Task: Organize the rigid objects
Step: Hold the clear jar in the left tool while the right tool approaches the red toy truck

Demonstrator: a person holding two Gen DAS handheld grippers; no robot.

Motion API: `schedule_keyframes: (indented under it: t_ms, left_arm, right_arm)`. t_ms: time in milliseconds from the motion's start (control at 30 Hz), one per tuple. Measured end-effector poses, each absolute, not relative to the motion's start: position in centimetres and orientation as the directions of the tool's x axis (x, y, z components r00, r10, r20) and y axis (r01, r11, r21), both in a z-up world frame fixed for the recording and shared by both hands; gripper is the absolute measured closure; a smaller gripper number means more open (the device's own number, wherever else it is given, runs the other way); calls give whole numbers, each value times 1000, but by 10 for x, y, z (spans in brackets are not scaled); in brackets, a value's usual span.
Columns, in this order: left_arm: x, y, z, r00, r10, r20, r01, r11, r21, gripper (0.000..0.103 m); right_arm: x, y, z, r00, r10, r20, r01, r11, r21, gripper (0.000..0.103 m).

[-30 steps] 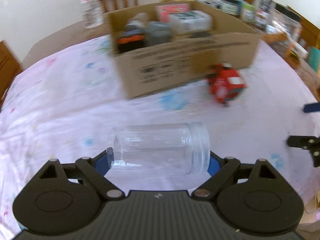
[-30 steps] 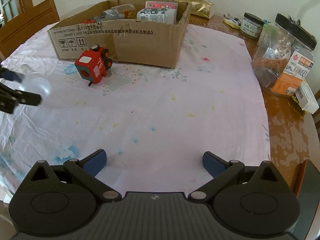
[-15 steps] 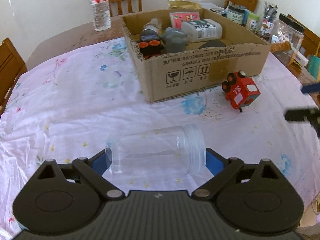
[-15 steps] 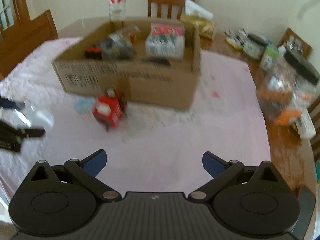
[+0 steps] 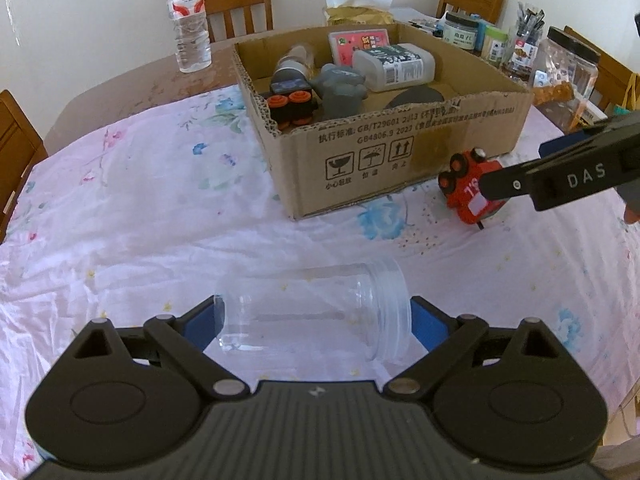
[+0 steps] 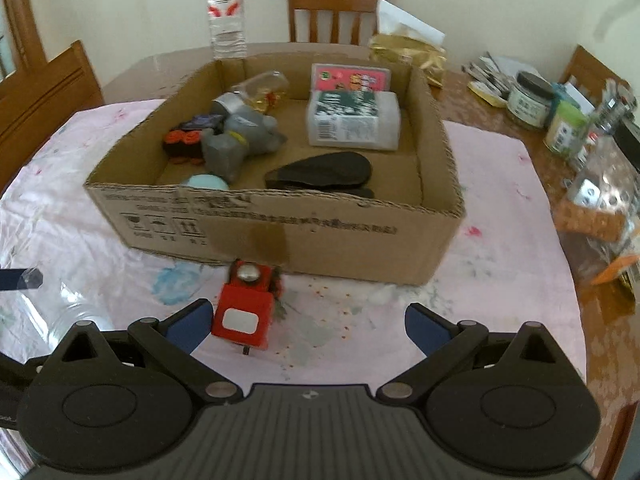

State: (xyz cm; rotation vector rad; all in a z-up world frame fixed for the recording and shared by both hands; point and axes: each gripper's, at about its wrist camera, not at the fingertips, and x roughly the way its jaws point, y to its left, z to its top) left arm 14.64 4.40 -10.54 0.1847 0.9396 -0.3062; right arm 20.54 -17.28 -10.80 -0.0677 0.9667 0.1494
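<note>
One clear jar [image 5: 316,312] is lying on its side at the bottom centre of the left wrist view, sitting between the two blue pads of the left gripper [image 5: 314,322], which is grasping it end to end with the jaws spread wide. One red toy truck [image 6: 246,308] is resting on the flowered cloth of the bench [image 6: 500,200], just in front of one cardboard box [image 6: 320,236]. The right gripper [image 6: 308,320] is hanging released over it, jaws apart, the truck lying close to the left pad; I cannot tell whether they are touching. Inside the box, in the upper middle of the right wrist view, six things are showing clearly: one grey toy [image 6: 240,140], one white tub [image 6: 354,120], one pink case [image 6: 350,78], one black pouch [image 6: 320,172], one small bottle [image 6: 256,92] and one dark toy car [image 6: 188,142]. One water bottle [image 6: 225,12] is standing behind the box.
</note>
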Motion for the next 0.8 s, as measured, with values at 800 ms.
schedule_keyframes:
  t_ms: [800]
  left_arm:
    - [152, 39, -104, 544, -167, -822, 318, 948, 19, 6]
  right_arm:
    - [219, -198, -108, 554, 207, -806, -262, 963, 67, 0]
